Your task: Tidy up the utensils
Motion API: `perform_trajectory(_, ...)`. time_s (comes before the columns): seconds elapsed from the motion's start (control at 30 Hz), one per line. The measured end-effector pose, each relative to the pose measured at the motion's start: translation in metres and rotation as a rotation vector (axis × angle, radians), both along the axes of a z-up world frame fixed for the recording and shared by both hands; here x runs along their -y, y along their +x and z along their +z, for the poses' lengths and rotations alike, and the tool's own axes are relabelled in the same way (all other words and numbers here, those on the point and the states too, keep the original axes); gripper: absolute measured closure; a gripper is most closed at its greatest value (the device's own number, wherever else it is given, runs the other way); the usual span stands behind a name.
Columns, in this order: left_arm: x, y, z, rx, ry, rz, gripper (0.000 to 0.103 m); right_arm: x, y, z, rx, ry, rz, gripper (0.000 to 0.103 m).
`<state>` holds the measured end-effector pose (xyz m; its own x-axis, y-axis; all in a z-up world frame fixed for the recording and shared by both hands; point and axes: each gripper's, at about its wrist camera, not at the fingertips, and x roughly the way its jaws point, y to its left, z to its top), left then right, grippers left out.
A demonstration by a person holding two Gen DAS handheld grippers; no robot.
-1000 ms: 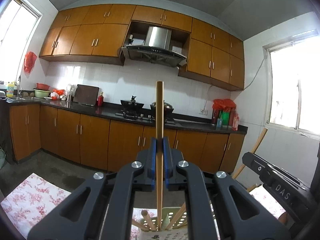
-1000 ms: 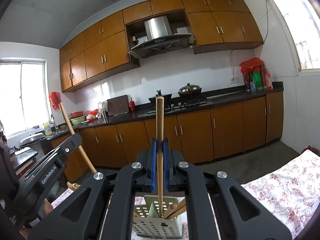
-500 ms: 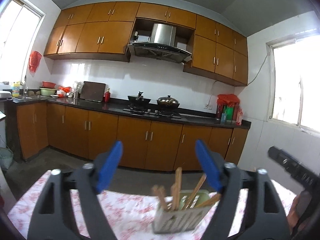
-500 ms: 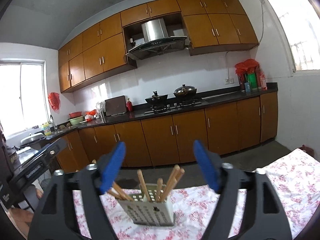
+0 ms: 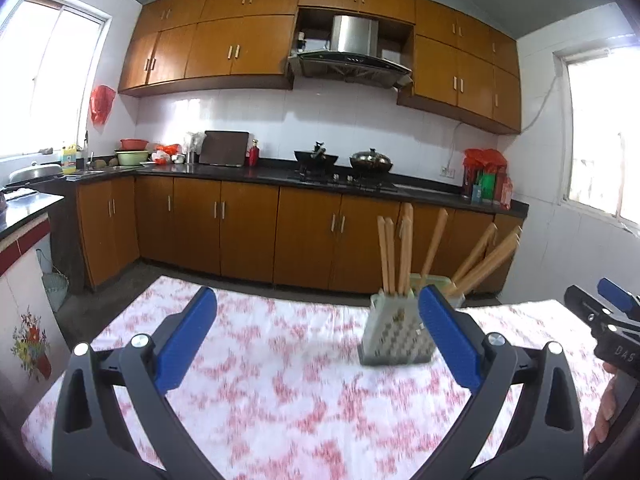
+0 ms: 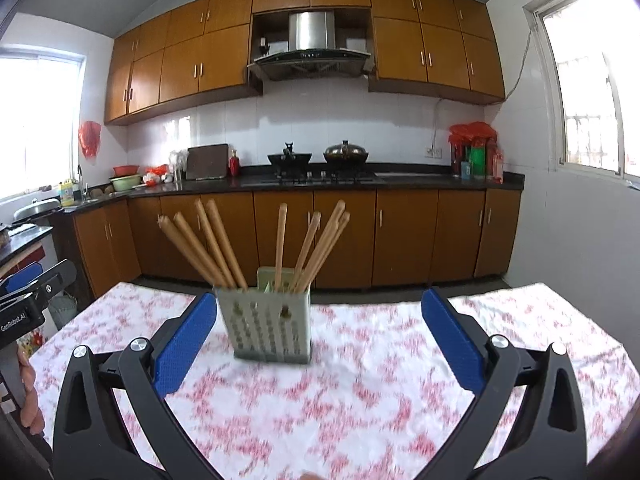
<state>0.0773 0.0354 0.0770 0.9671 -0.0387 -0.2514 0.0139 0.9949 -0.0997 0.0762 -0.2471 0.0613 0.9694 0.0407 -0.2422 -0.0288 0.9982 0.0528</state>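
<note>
Both grippers' jaws are opening wide, with nothing gripped. The left gripper (image 5: 318, 334) shows the holder (image 5: 394, 334) of chopsticks (image 5: 404, 256) right of centre on the tablecloth (image 5: 280, 392); the right gripper (image 6: 320, 336) shows it at centre-left.

- Orange-brown wooden cabinets (image 6: 400, 236) run below a dark countertop (image 6: 400, 180), with matching ones above.
- A steel range hood (image 6: 312, 44) hangs on the white tiled wall (image 6: 360, 124).
- Bright windows (image 6: 592, 92) on both sides admit daylight.
- The floor (image 5: 168, 270) is grey.
</note>
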Motion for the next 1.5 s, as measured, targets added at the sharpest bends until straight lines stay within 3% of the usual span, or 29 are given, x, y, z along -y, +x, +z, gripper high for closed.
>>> perform_trajectory(0.33, 0.024, -0.041, -0.033, -0.011, 0.112, -0.04, 0.004, -0.001, -0.031, -0.043, -0.05, 0.026, -0.007, 0.002)
perform_trajectory(0.5, 0.027, -0.044, -0.047, -0.058, 0.101, -0.049, 0.004, 0.0, -0.043, -0.051, -0.044, 0.069, -0.002, 0.002)
perform_trajectory(0.93, 0.037, -0.043, -0.066, -0.123, 0.106, -0.056, 0.004, -0.012, -0.048, -0.071, -0.119, 0.019, 0.021, 0.002)
perform_trajectory(1.5, 0.043, -0.04, -0.071, -0.147, 0.097, -0.066, 0.004, -0.008, -0.046, -0.072, -0.133, 0.032, 0.014, 0.002)
